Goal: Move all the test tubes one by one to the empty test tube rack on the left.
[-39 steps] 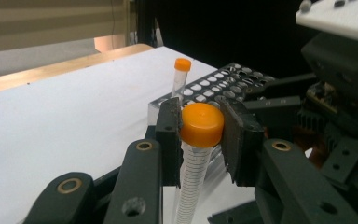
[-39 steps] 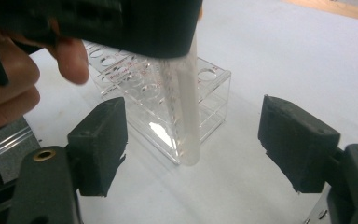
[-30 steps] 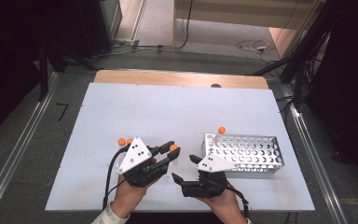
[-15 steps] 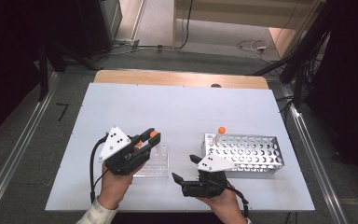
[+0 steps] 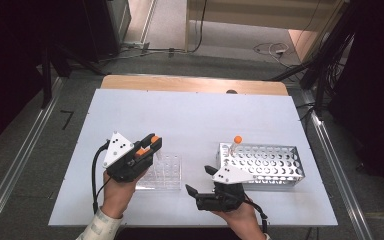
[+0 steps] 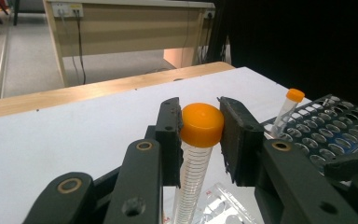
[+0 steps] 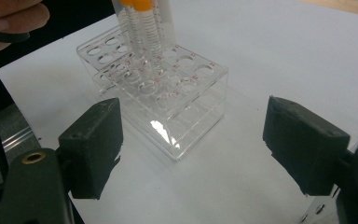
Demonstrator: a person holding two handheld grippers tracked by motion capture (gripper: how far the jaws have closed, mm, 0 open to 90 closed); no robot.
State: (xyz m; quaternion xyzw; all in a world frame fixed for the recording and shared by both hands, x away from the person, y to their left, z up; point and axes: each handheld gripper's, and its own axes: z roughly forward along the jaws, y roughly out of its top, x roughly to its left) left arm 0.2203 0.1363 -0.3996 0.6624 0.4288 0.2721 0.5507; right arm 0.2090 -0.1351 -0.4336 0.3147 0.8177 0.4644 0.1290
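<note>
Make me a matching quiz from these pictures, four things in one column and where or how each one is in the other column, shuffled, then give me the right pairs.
Things:
1. left gripper
2. right gripper
3. clear rack
4. metal rack

States:
A. holds one orange-capped tube standing at its corner
B. jaws wide apart, nothing between them
C. stands on the table under the left gripper, between the two hands
D. jaws shut on an orange-capped tube

Pairs: 1-D, 2-B, 3-C, 4-A
</note>
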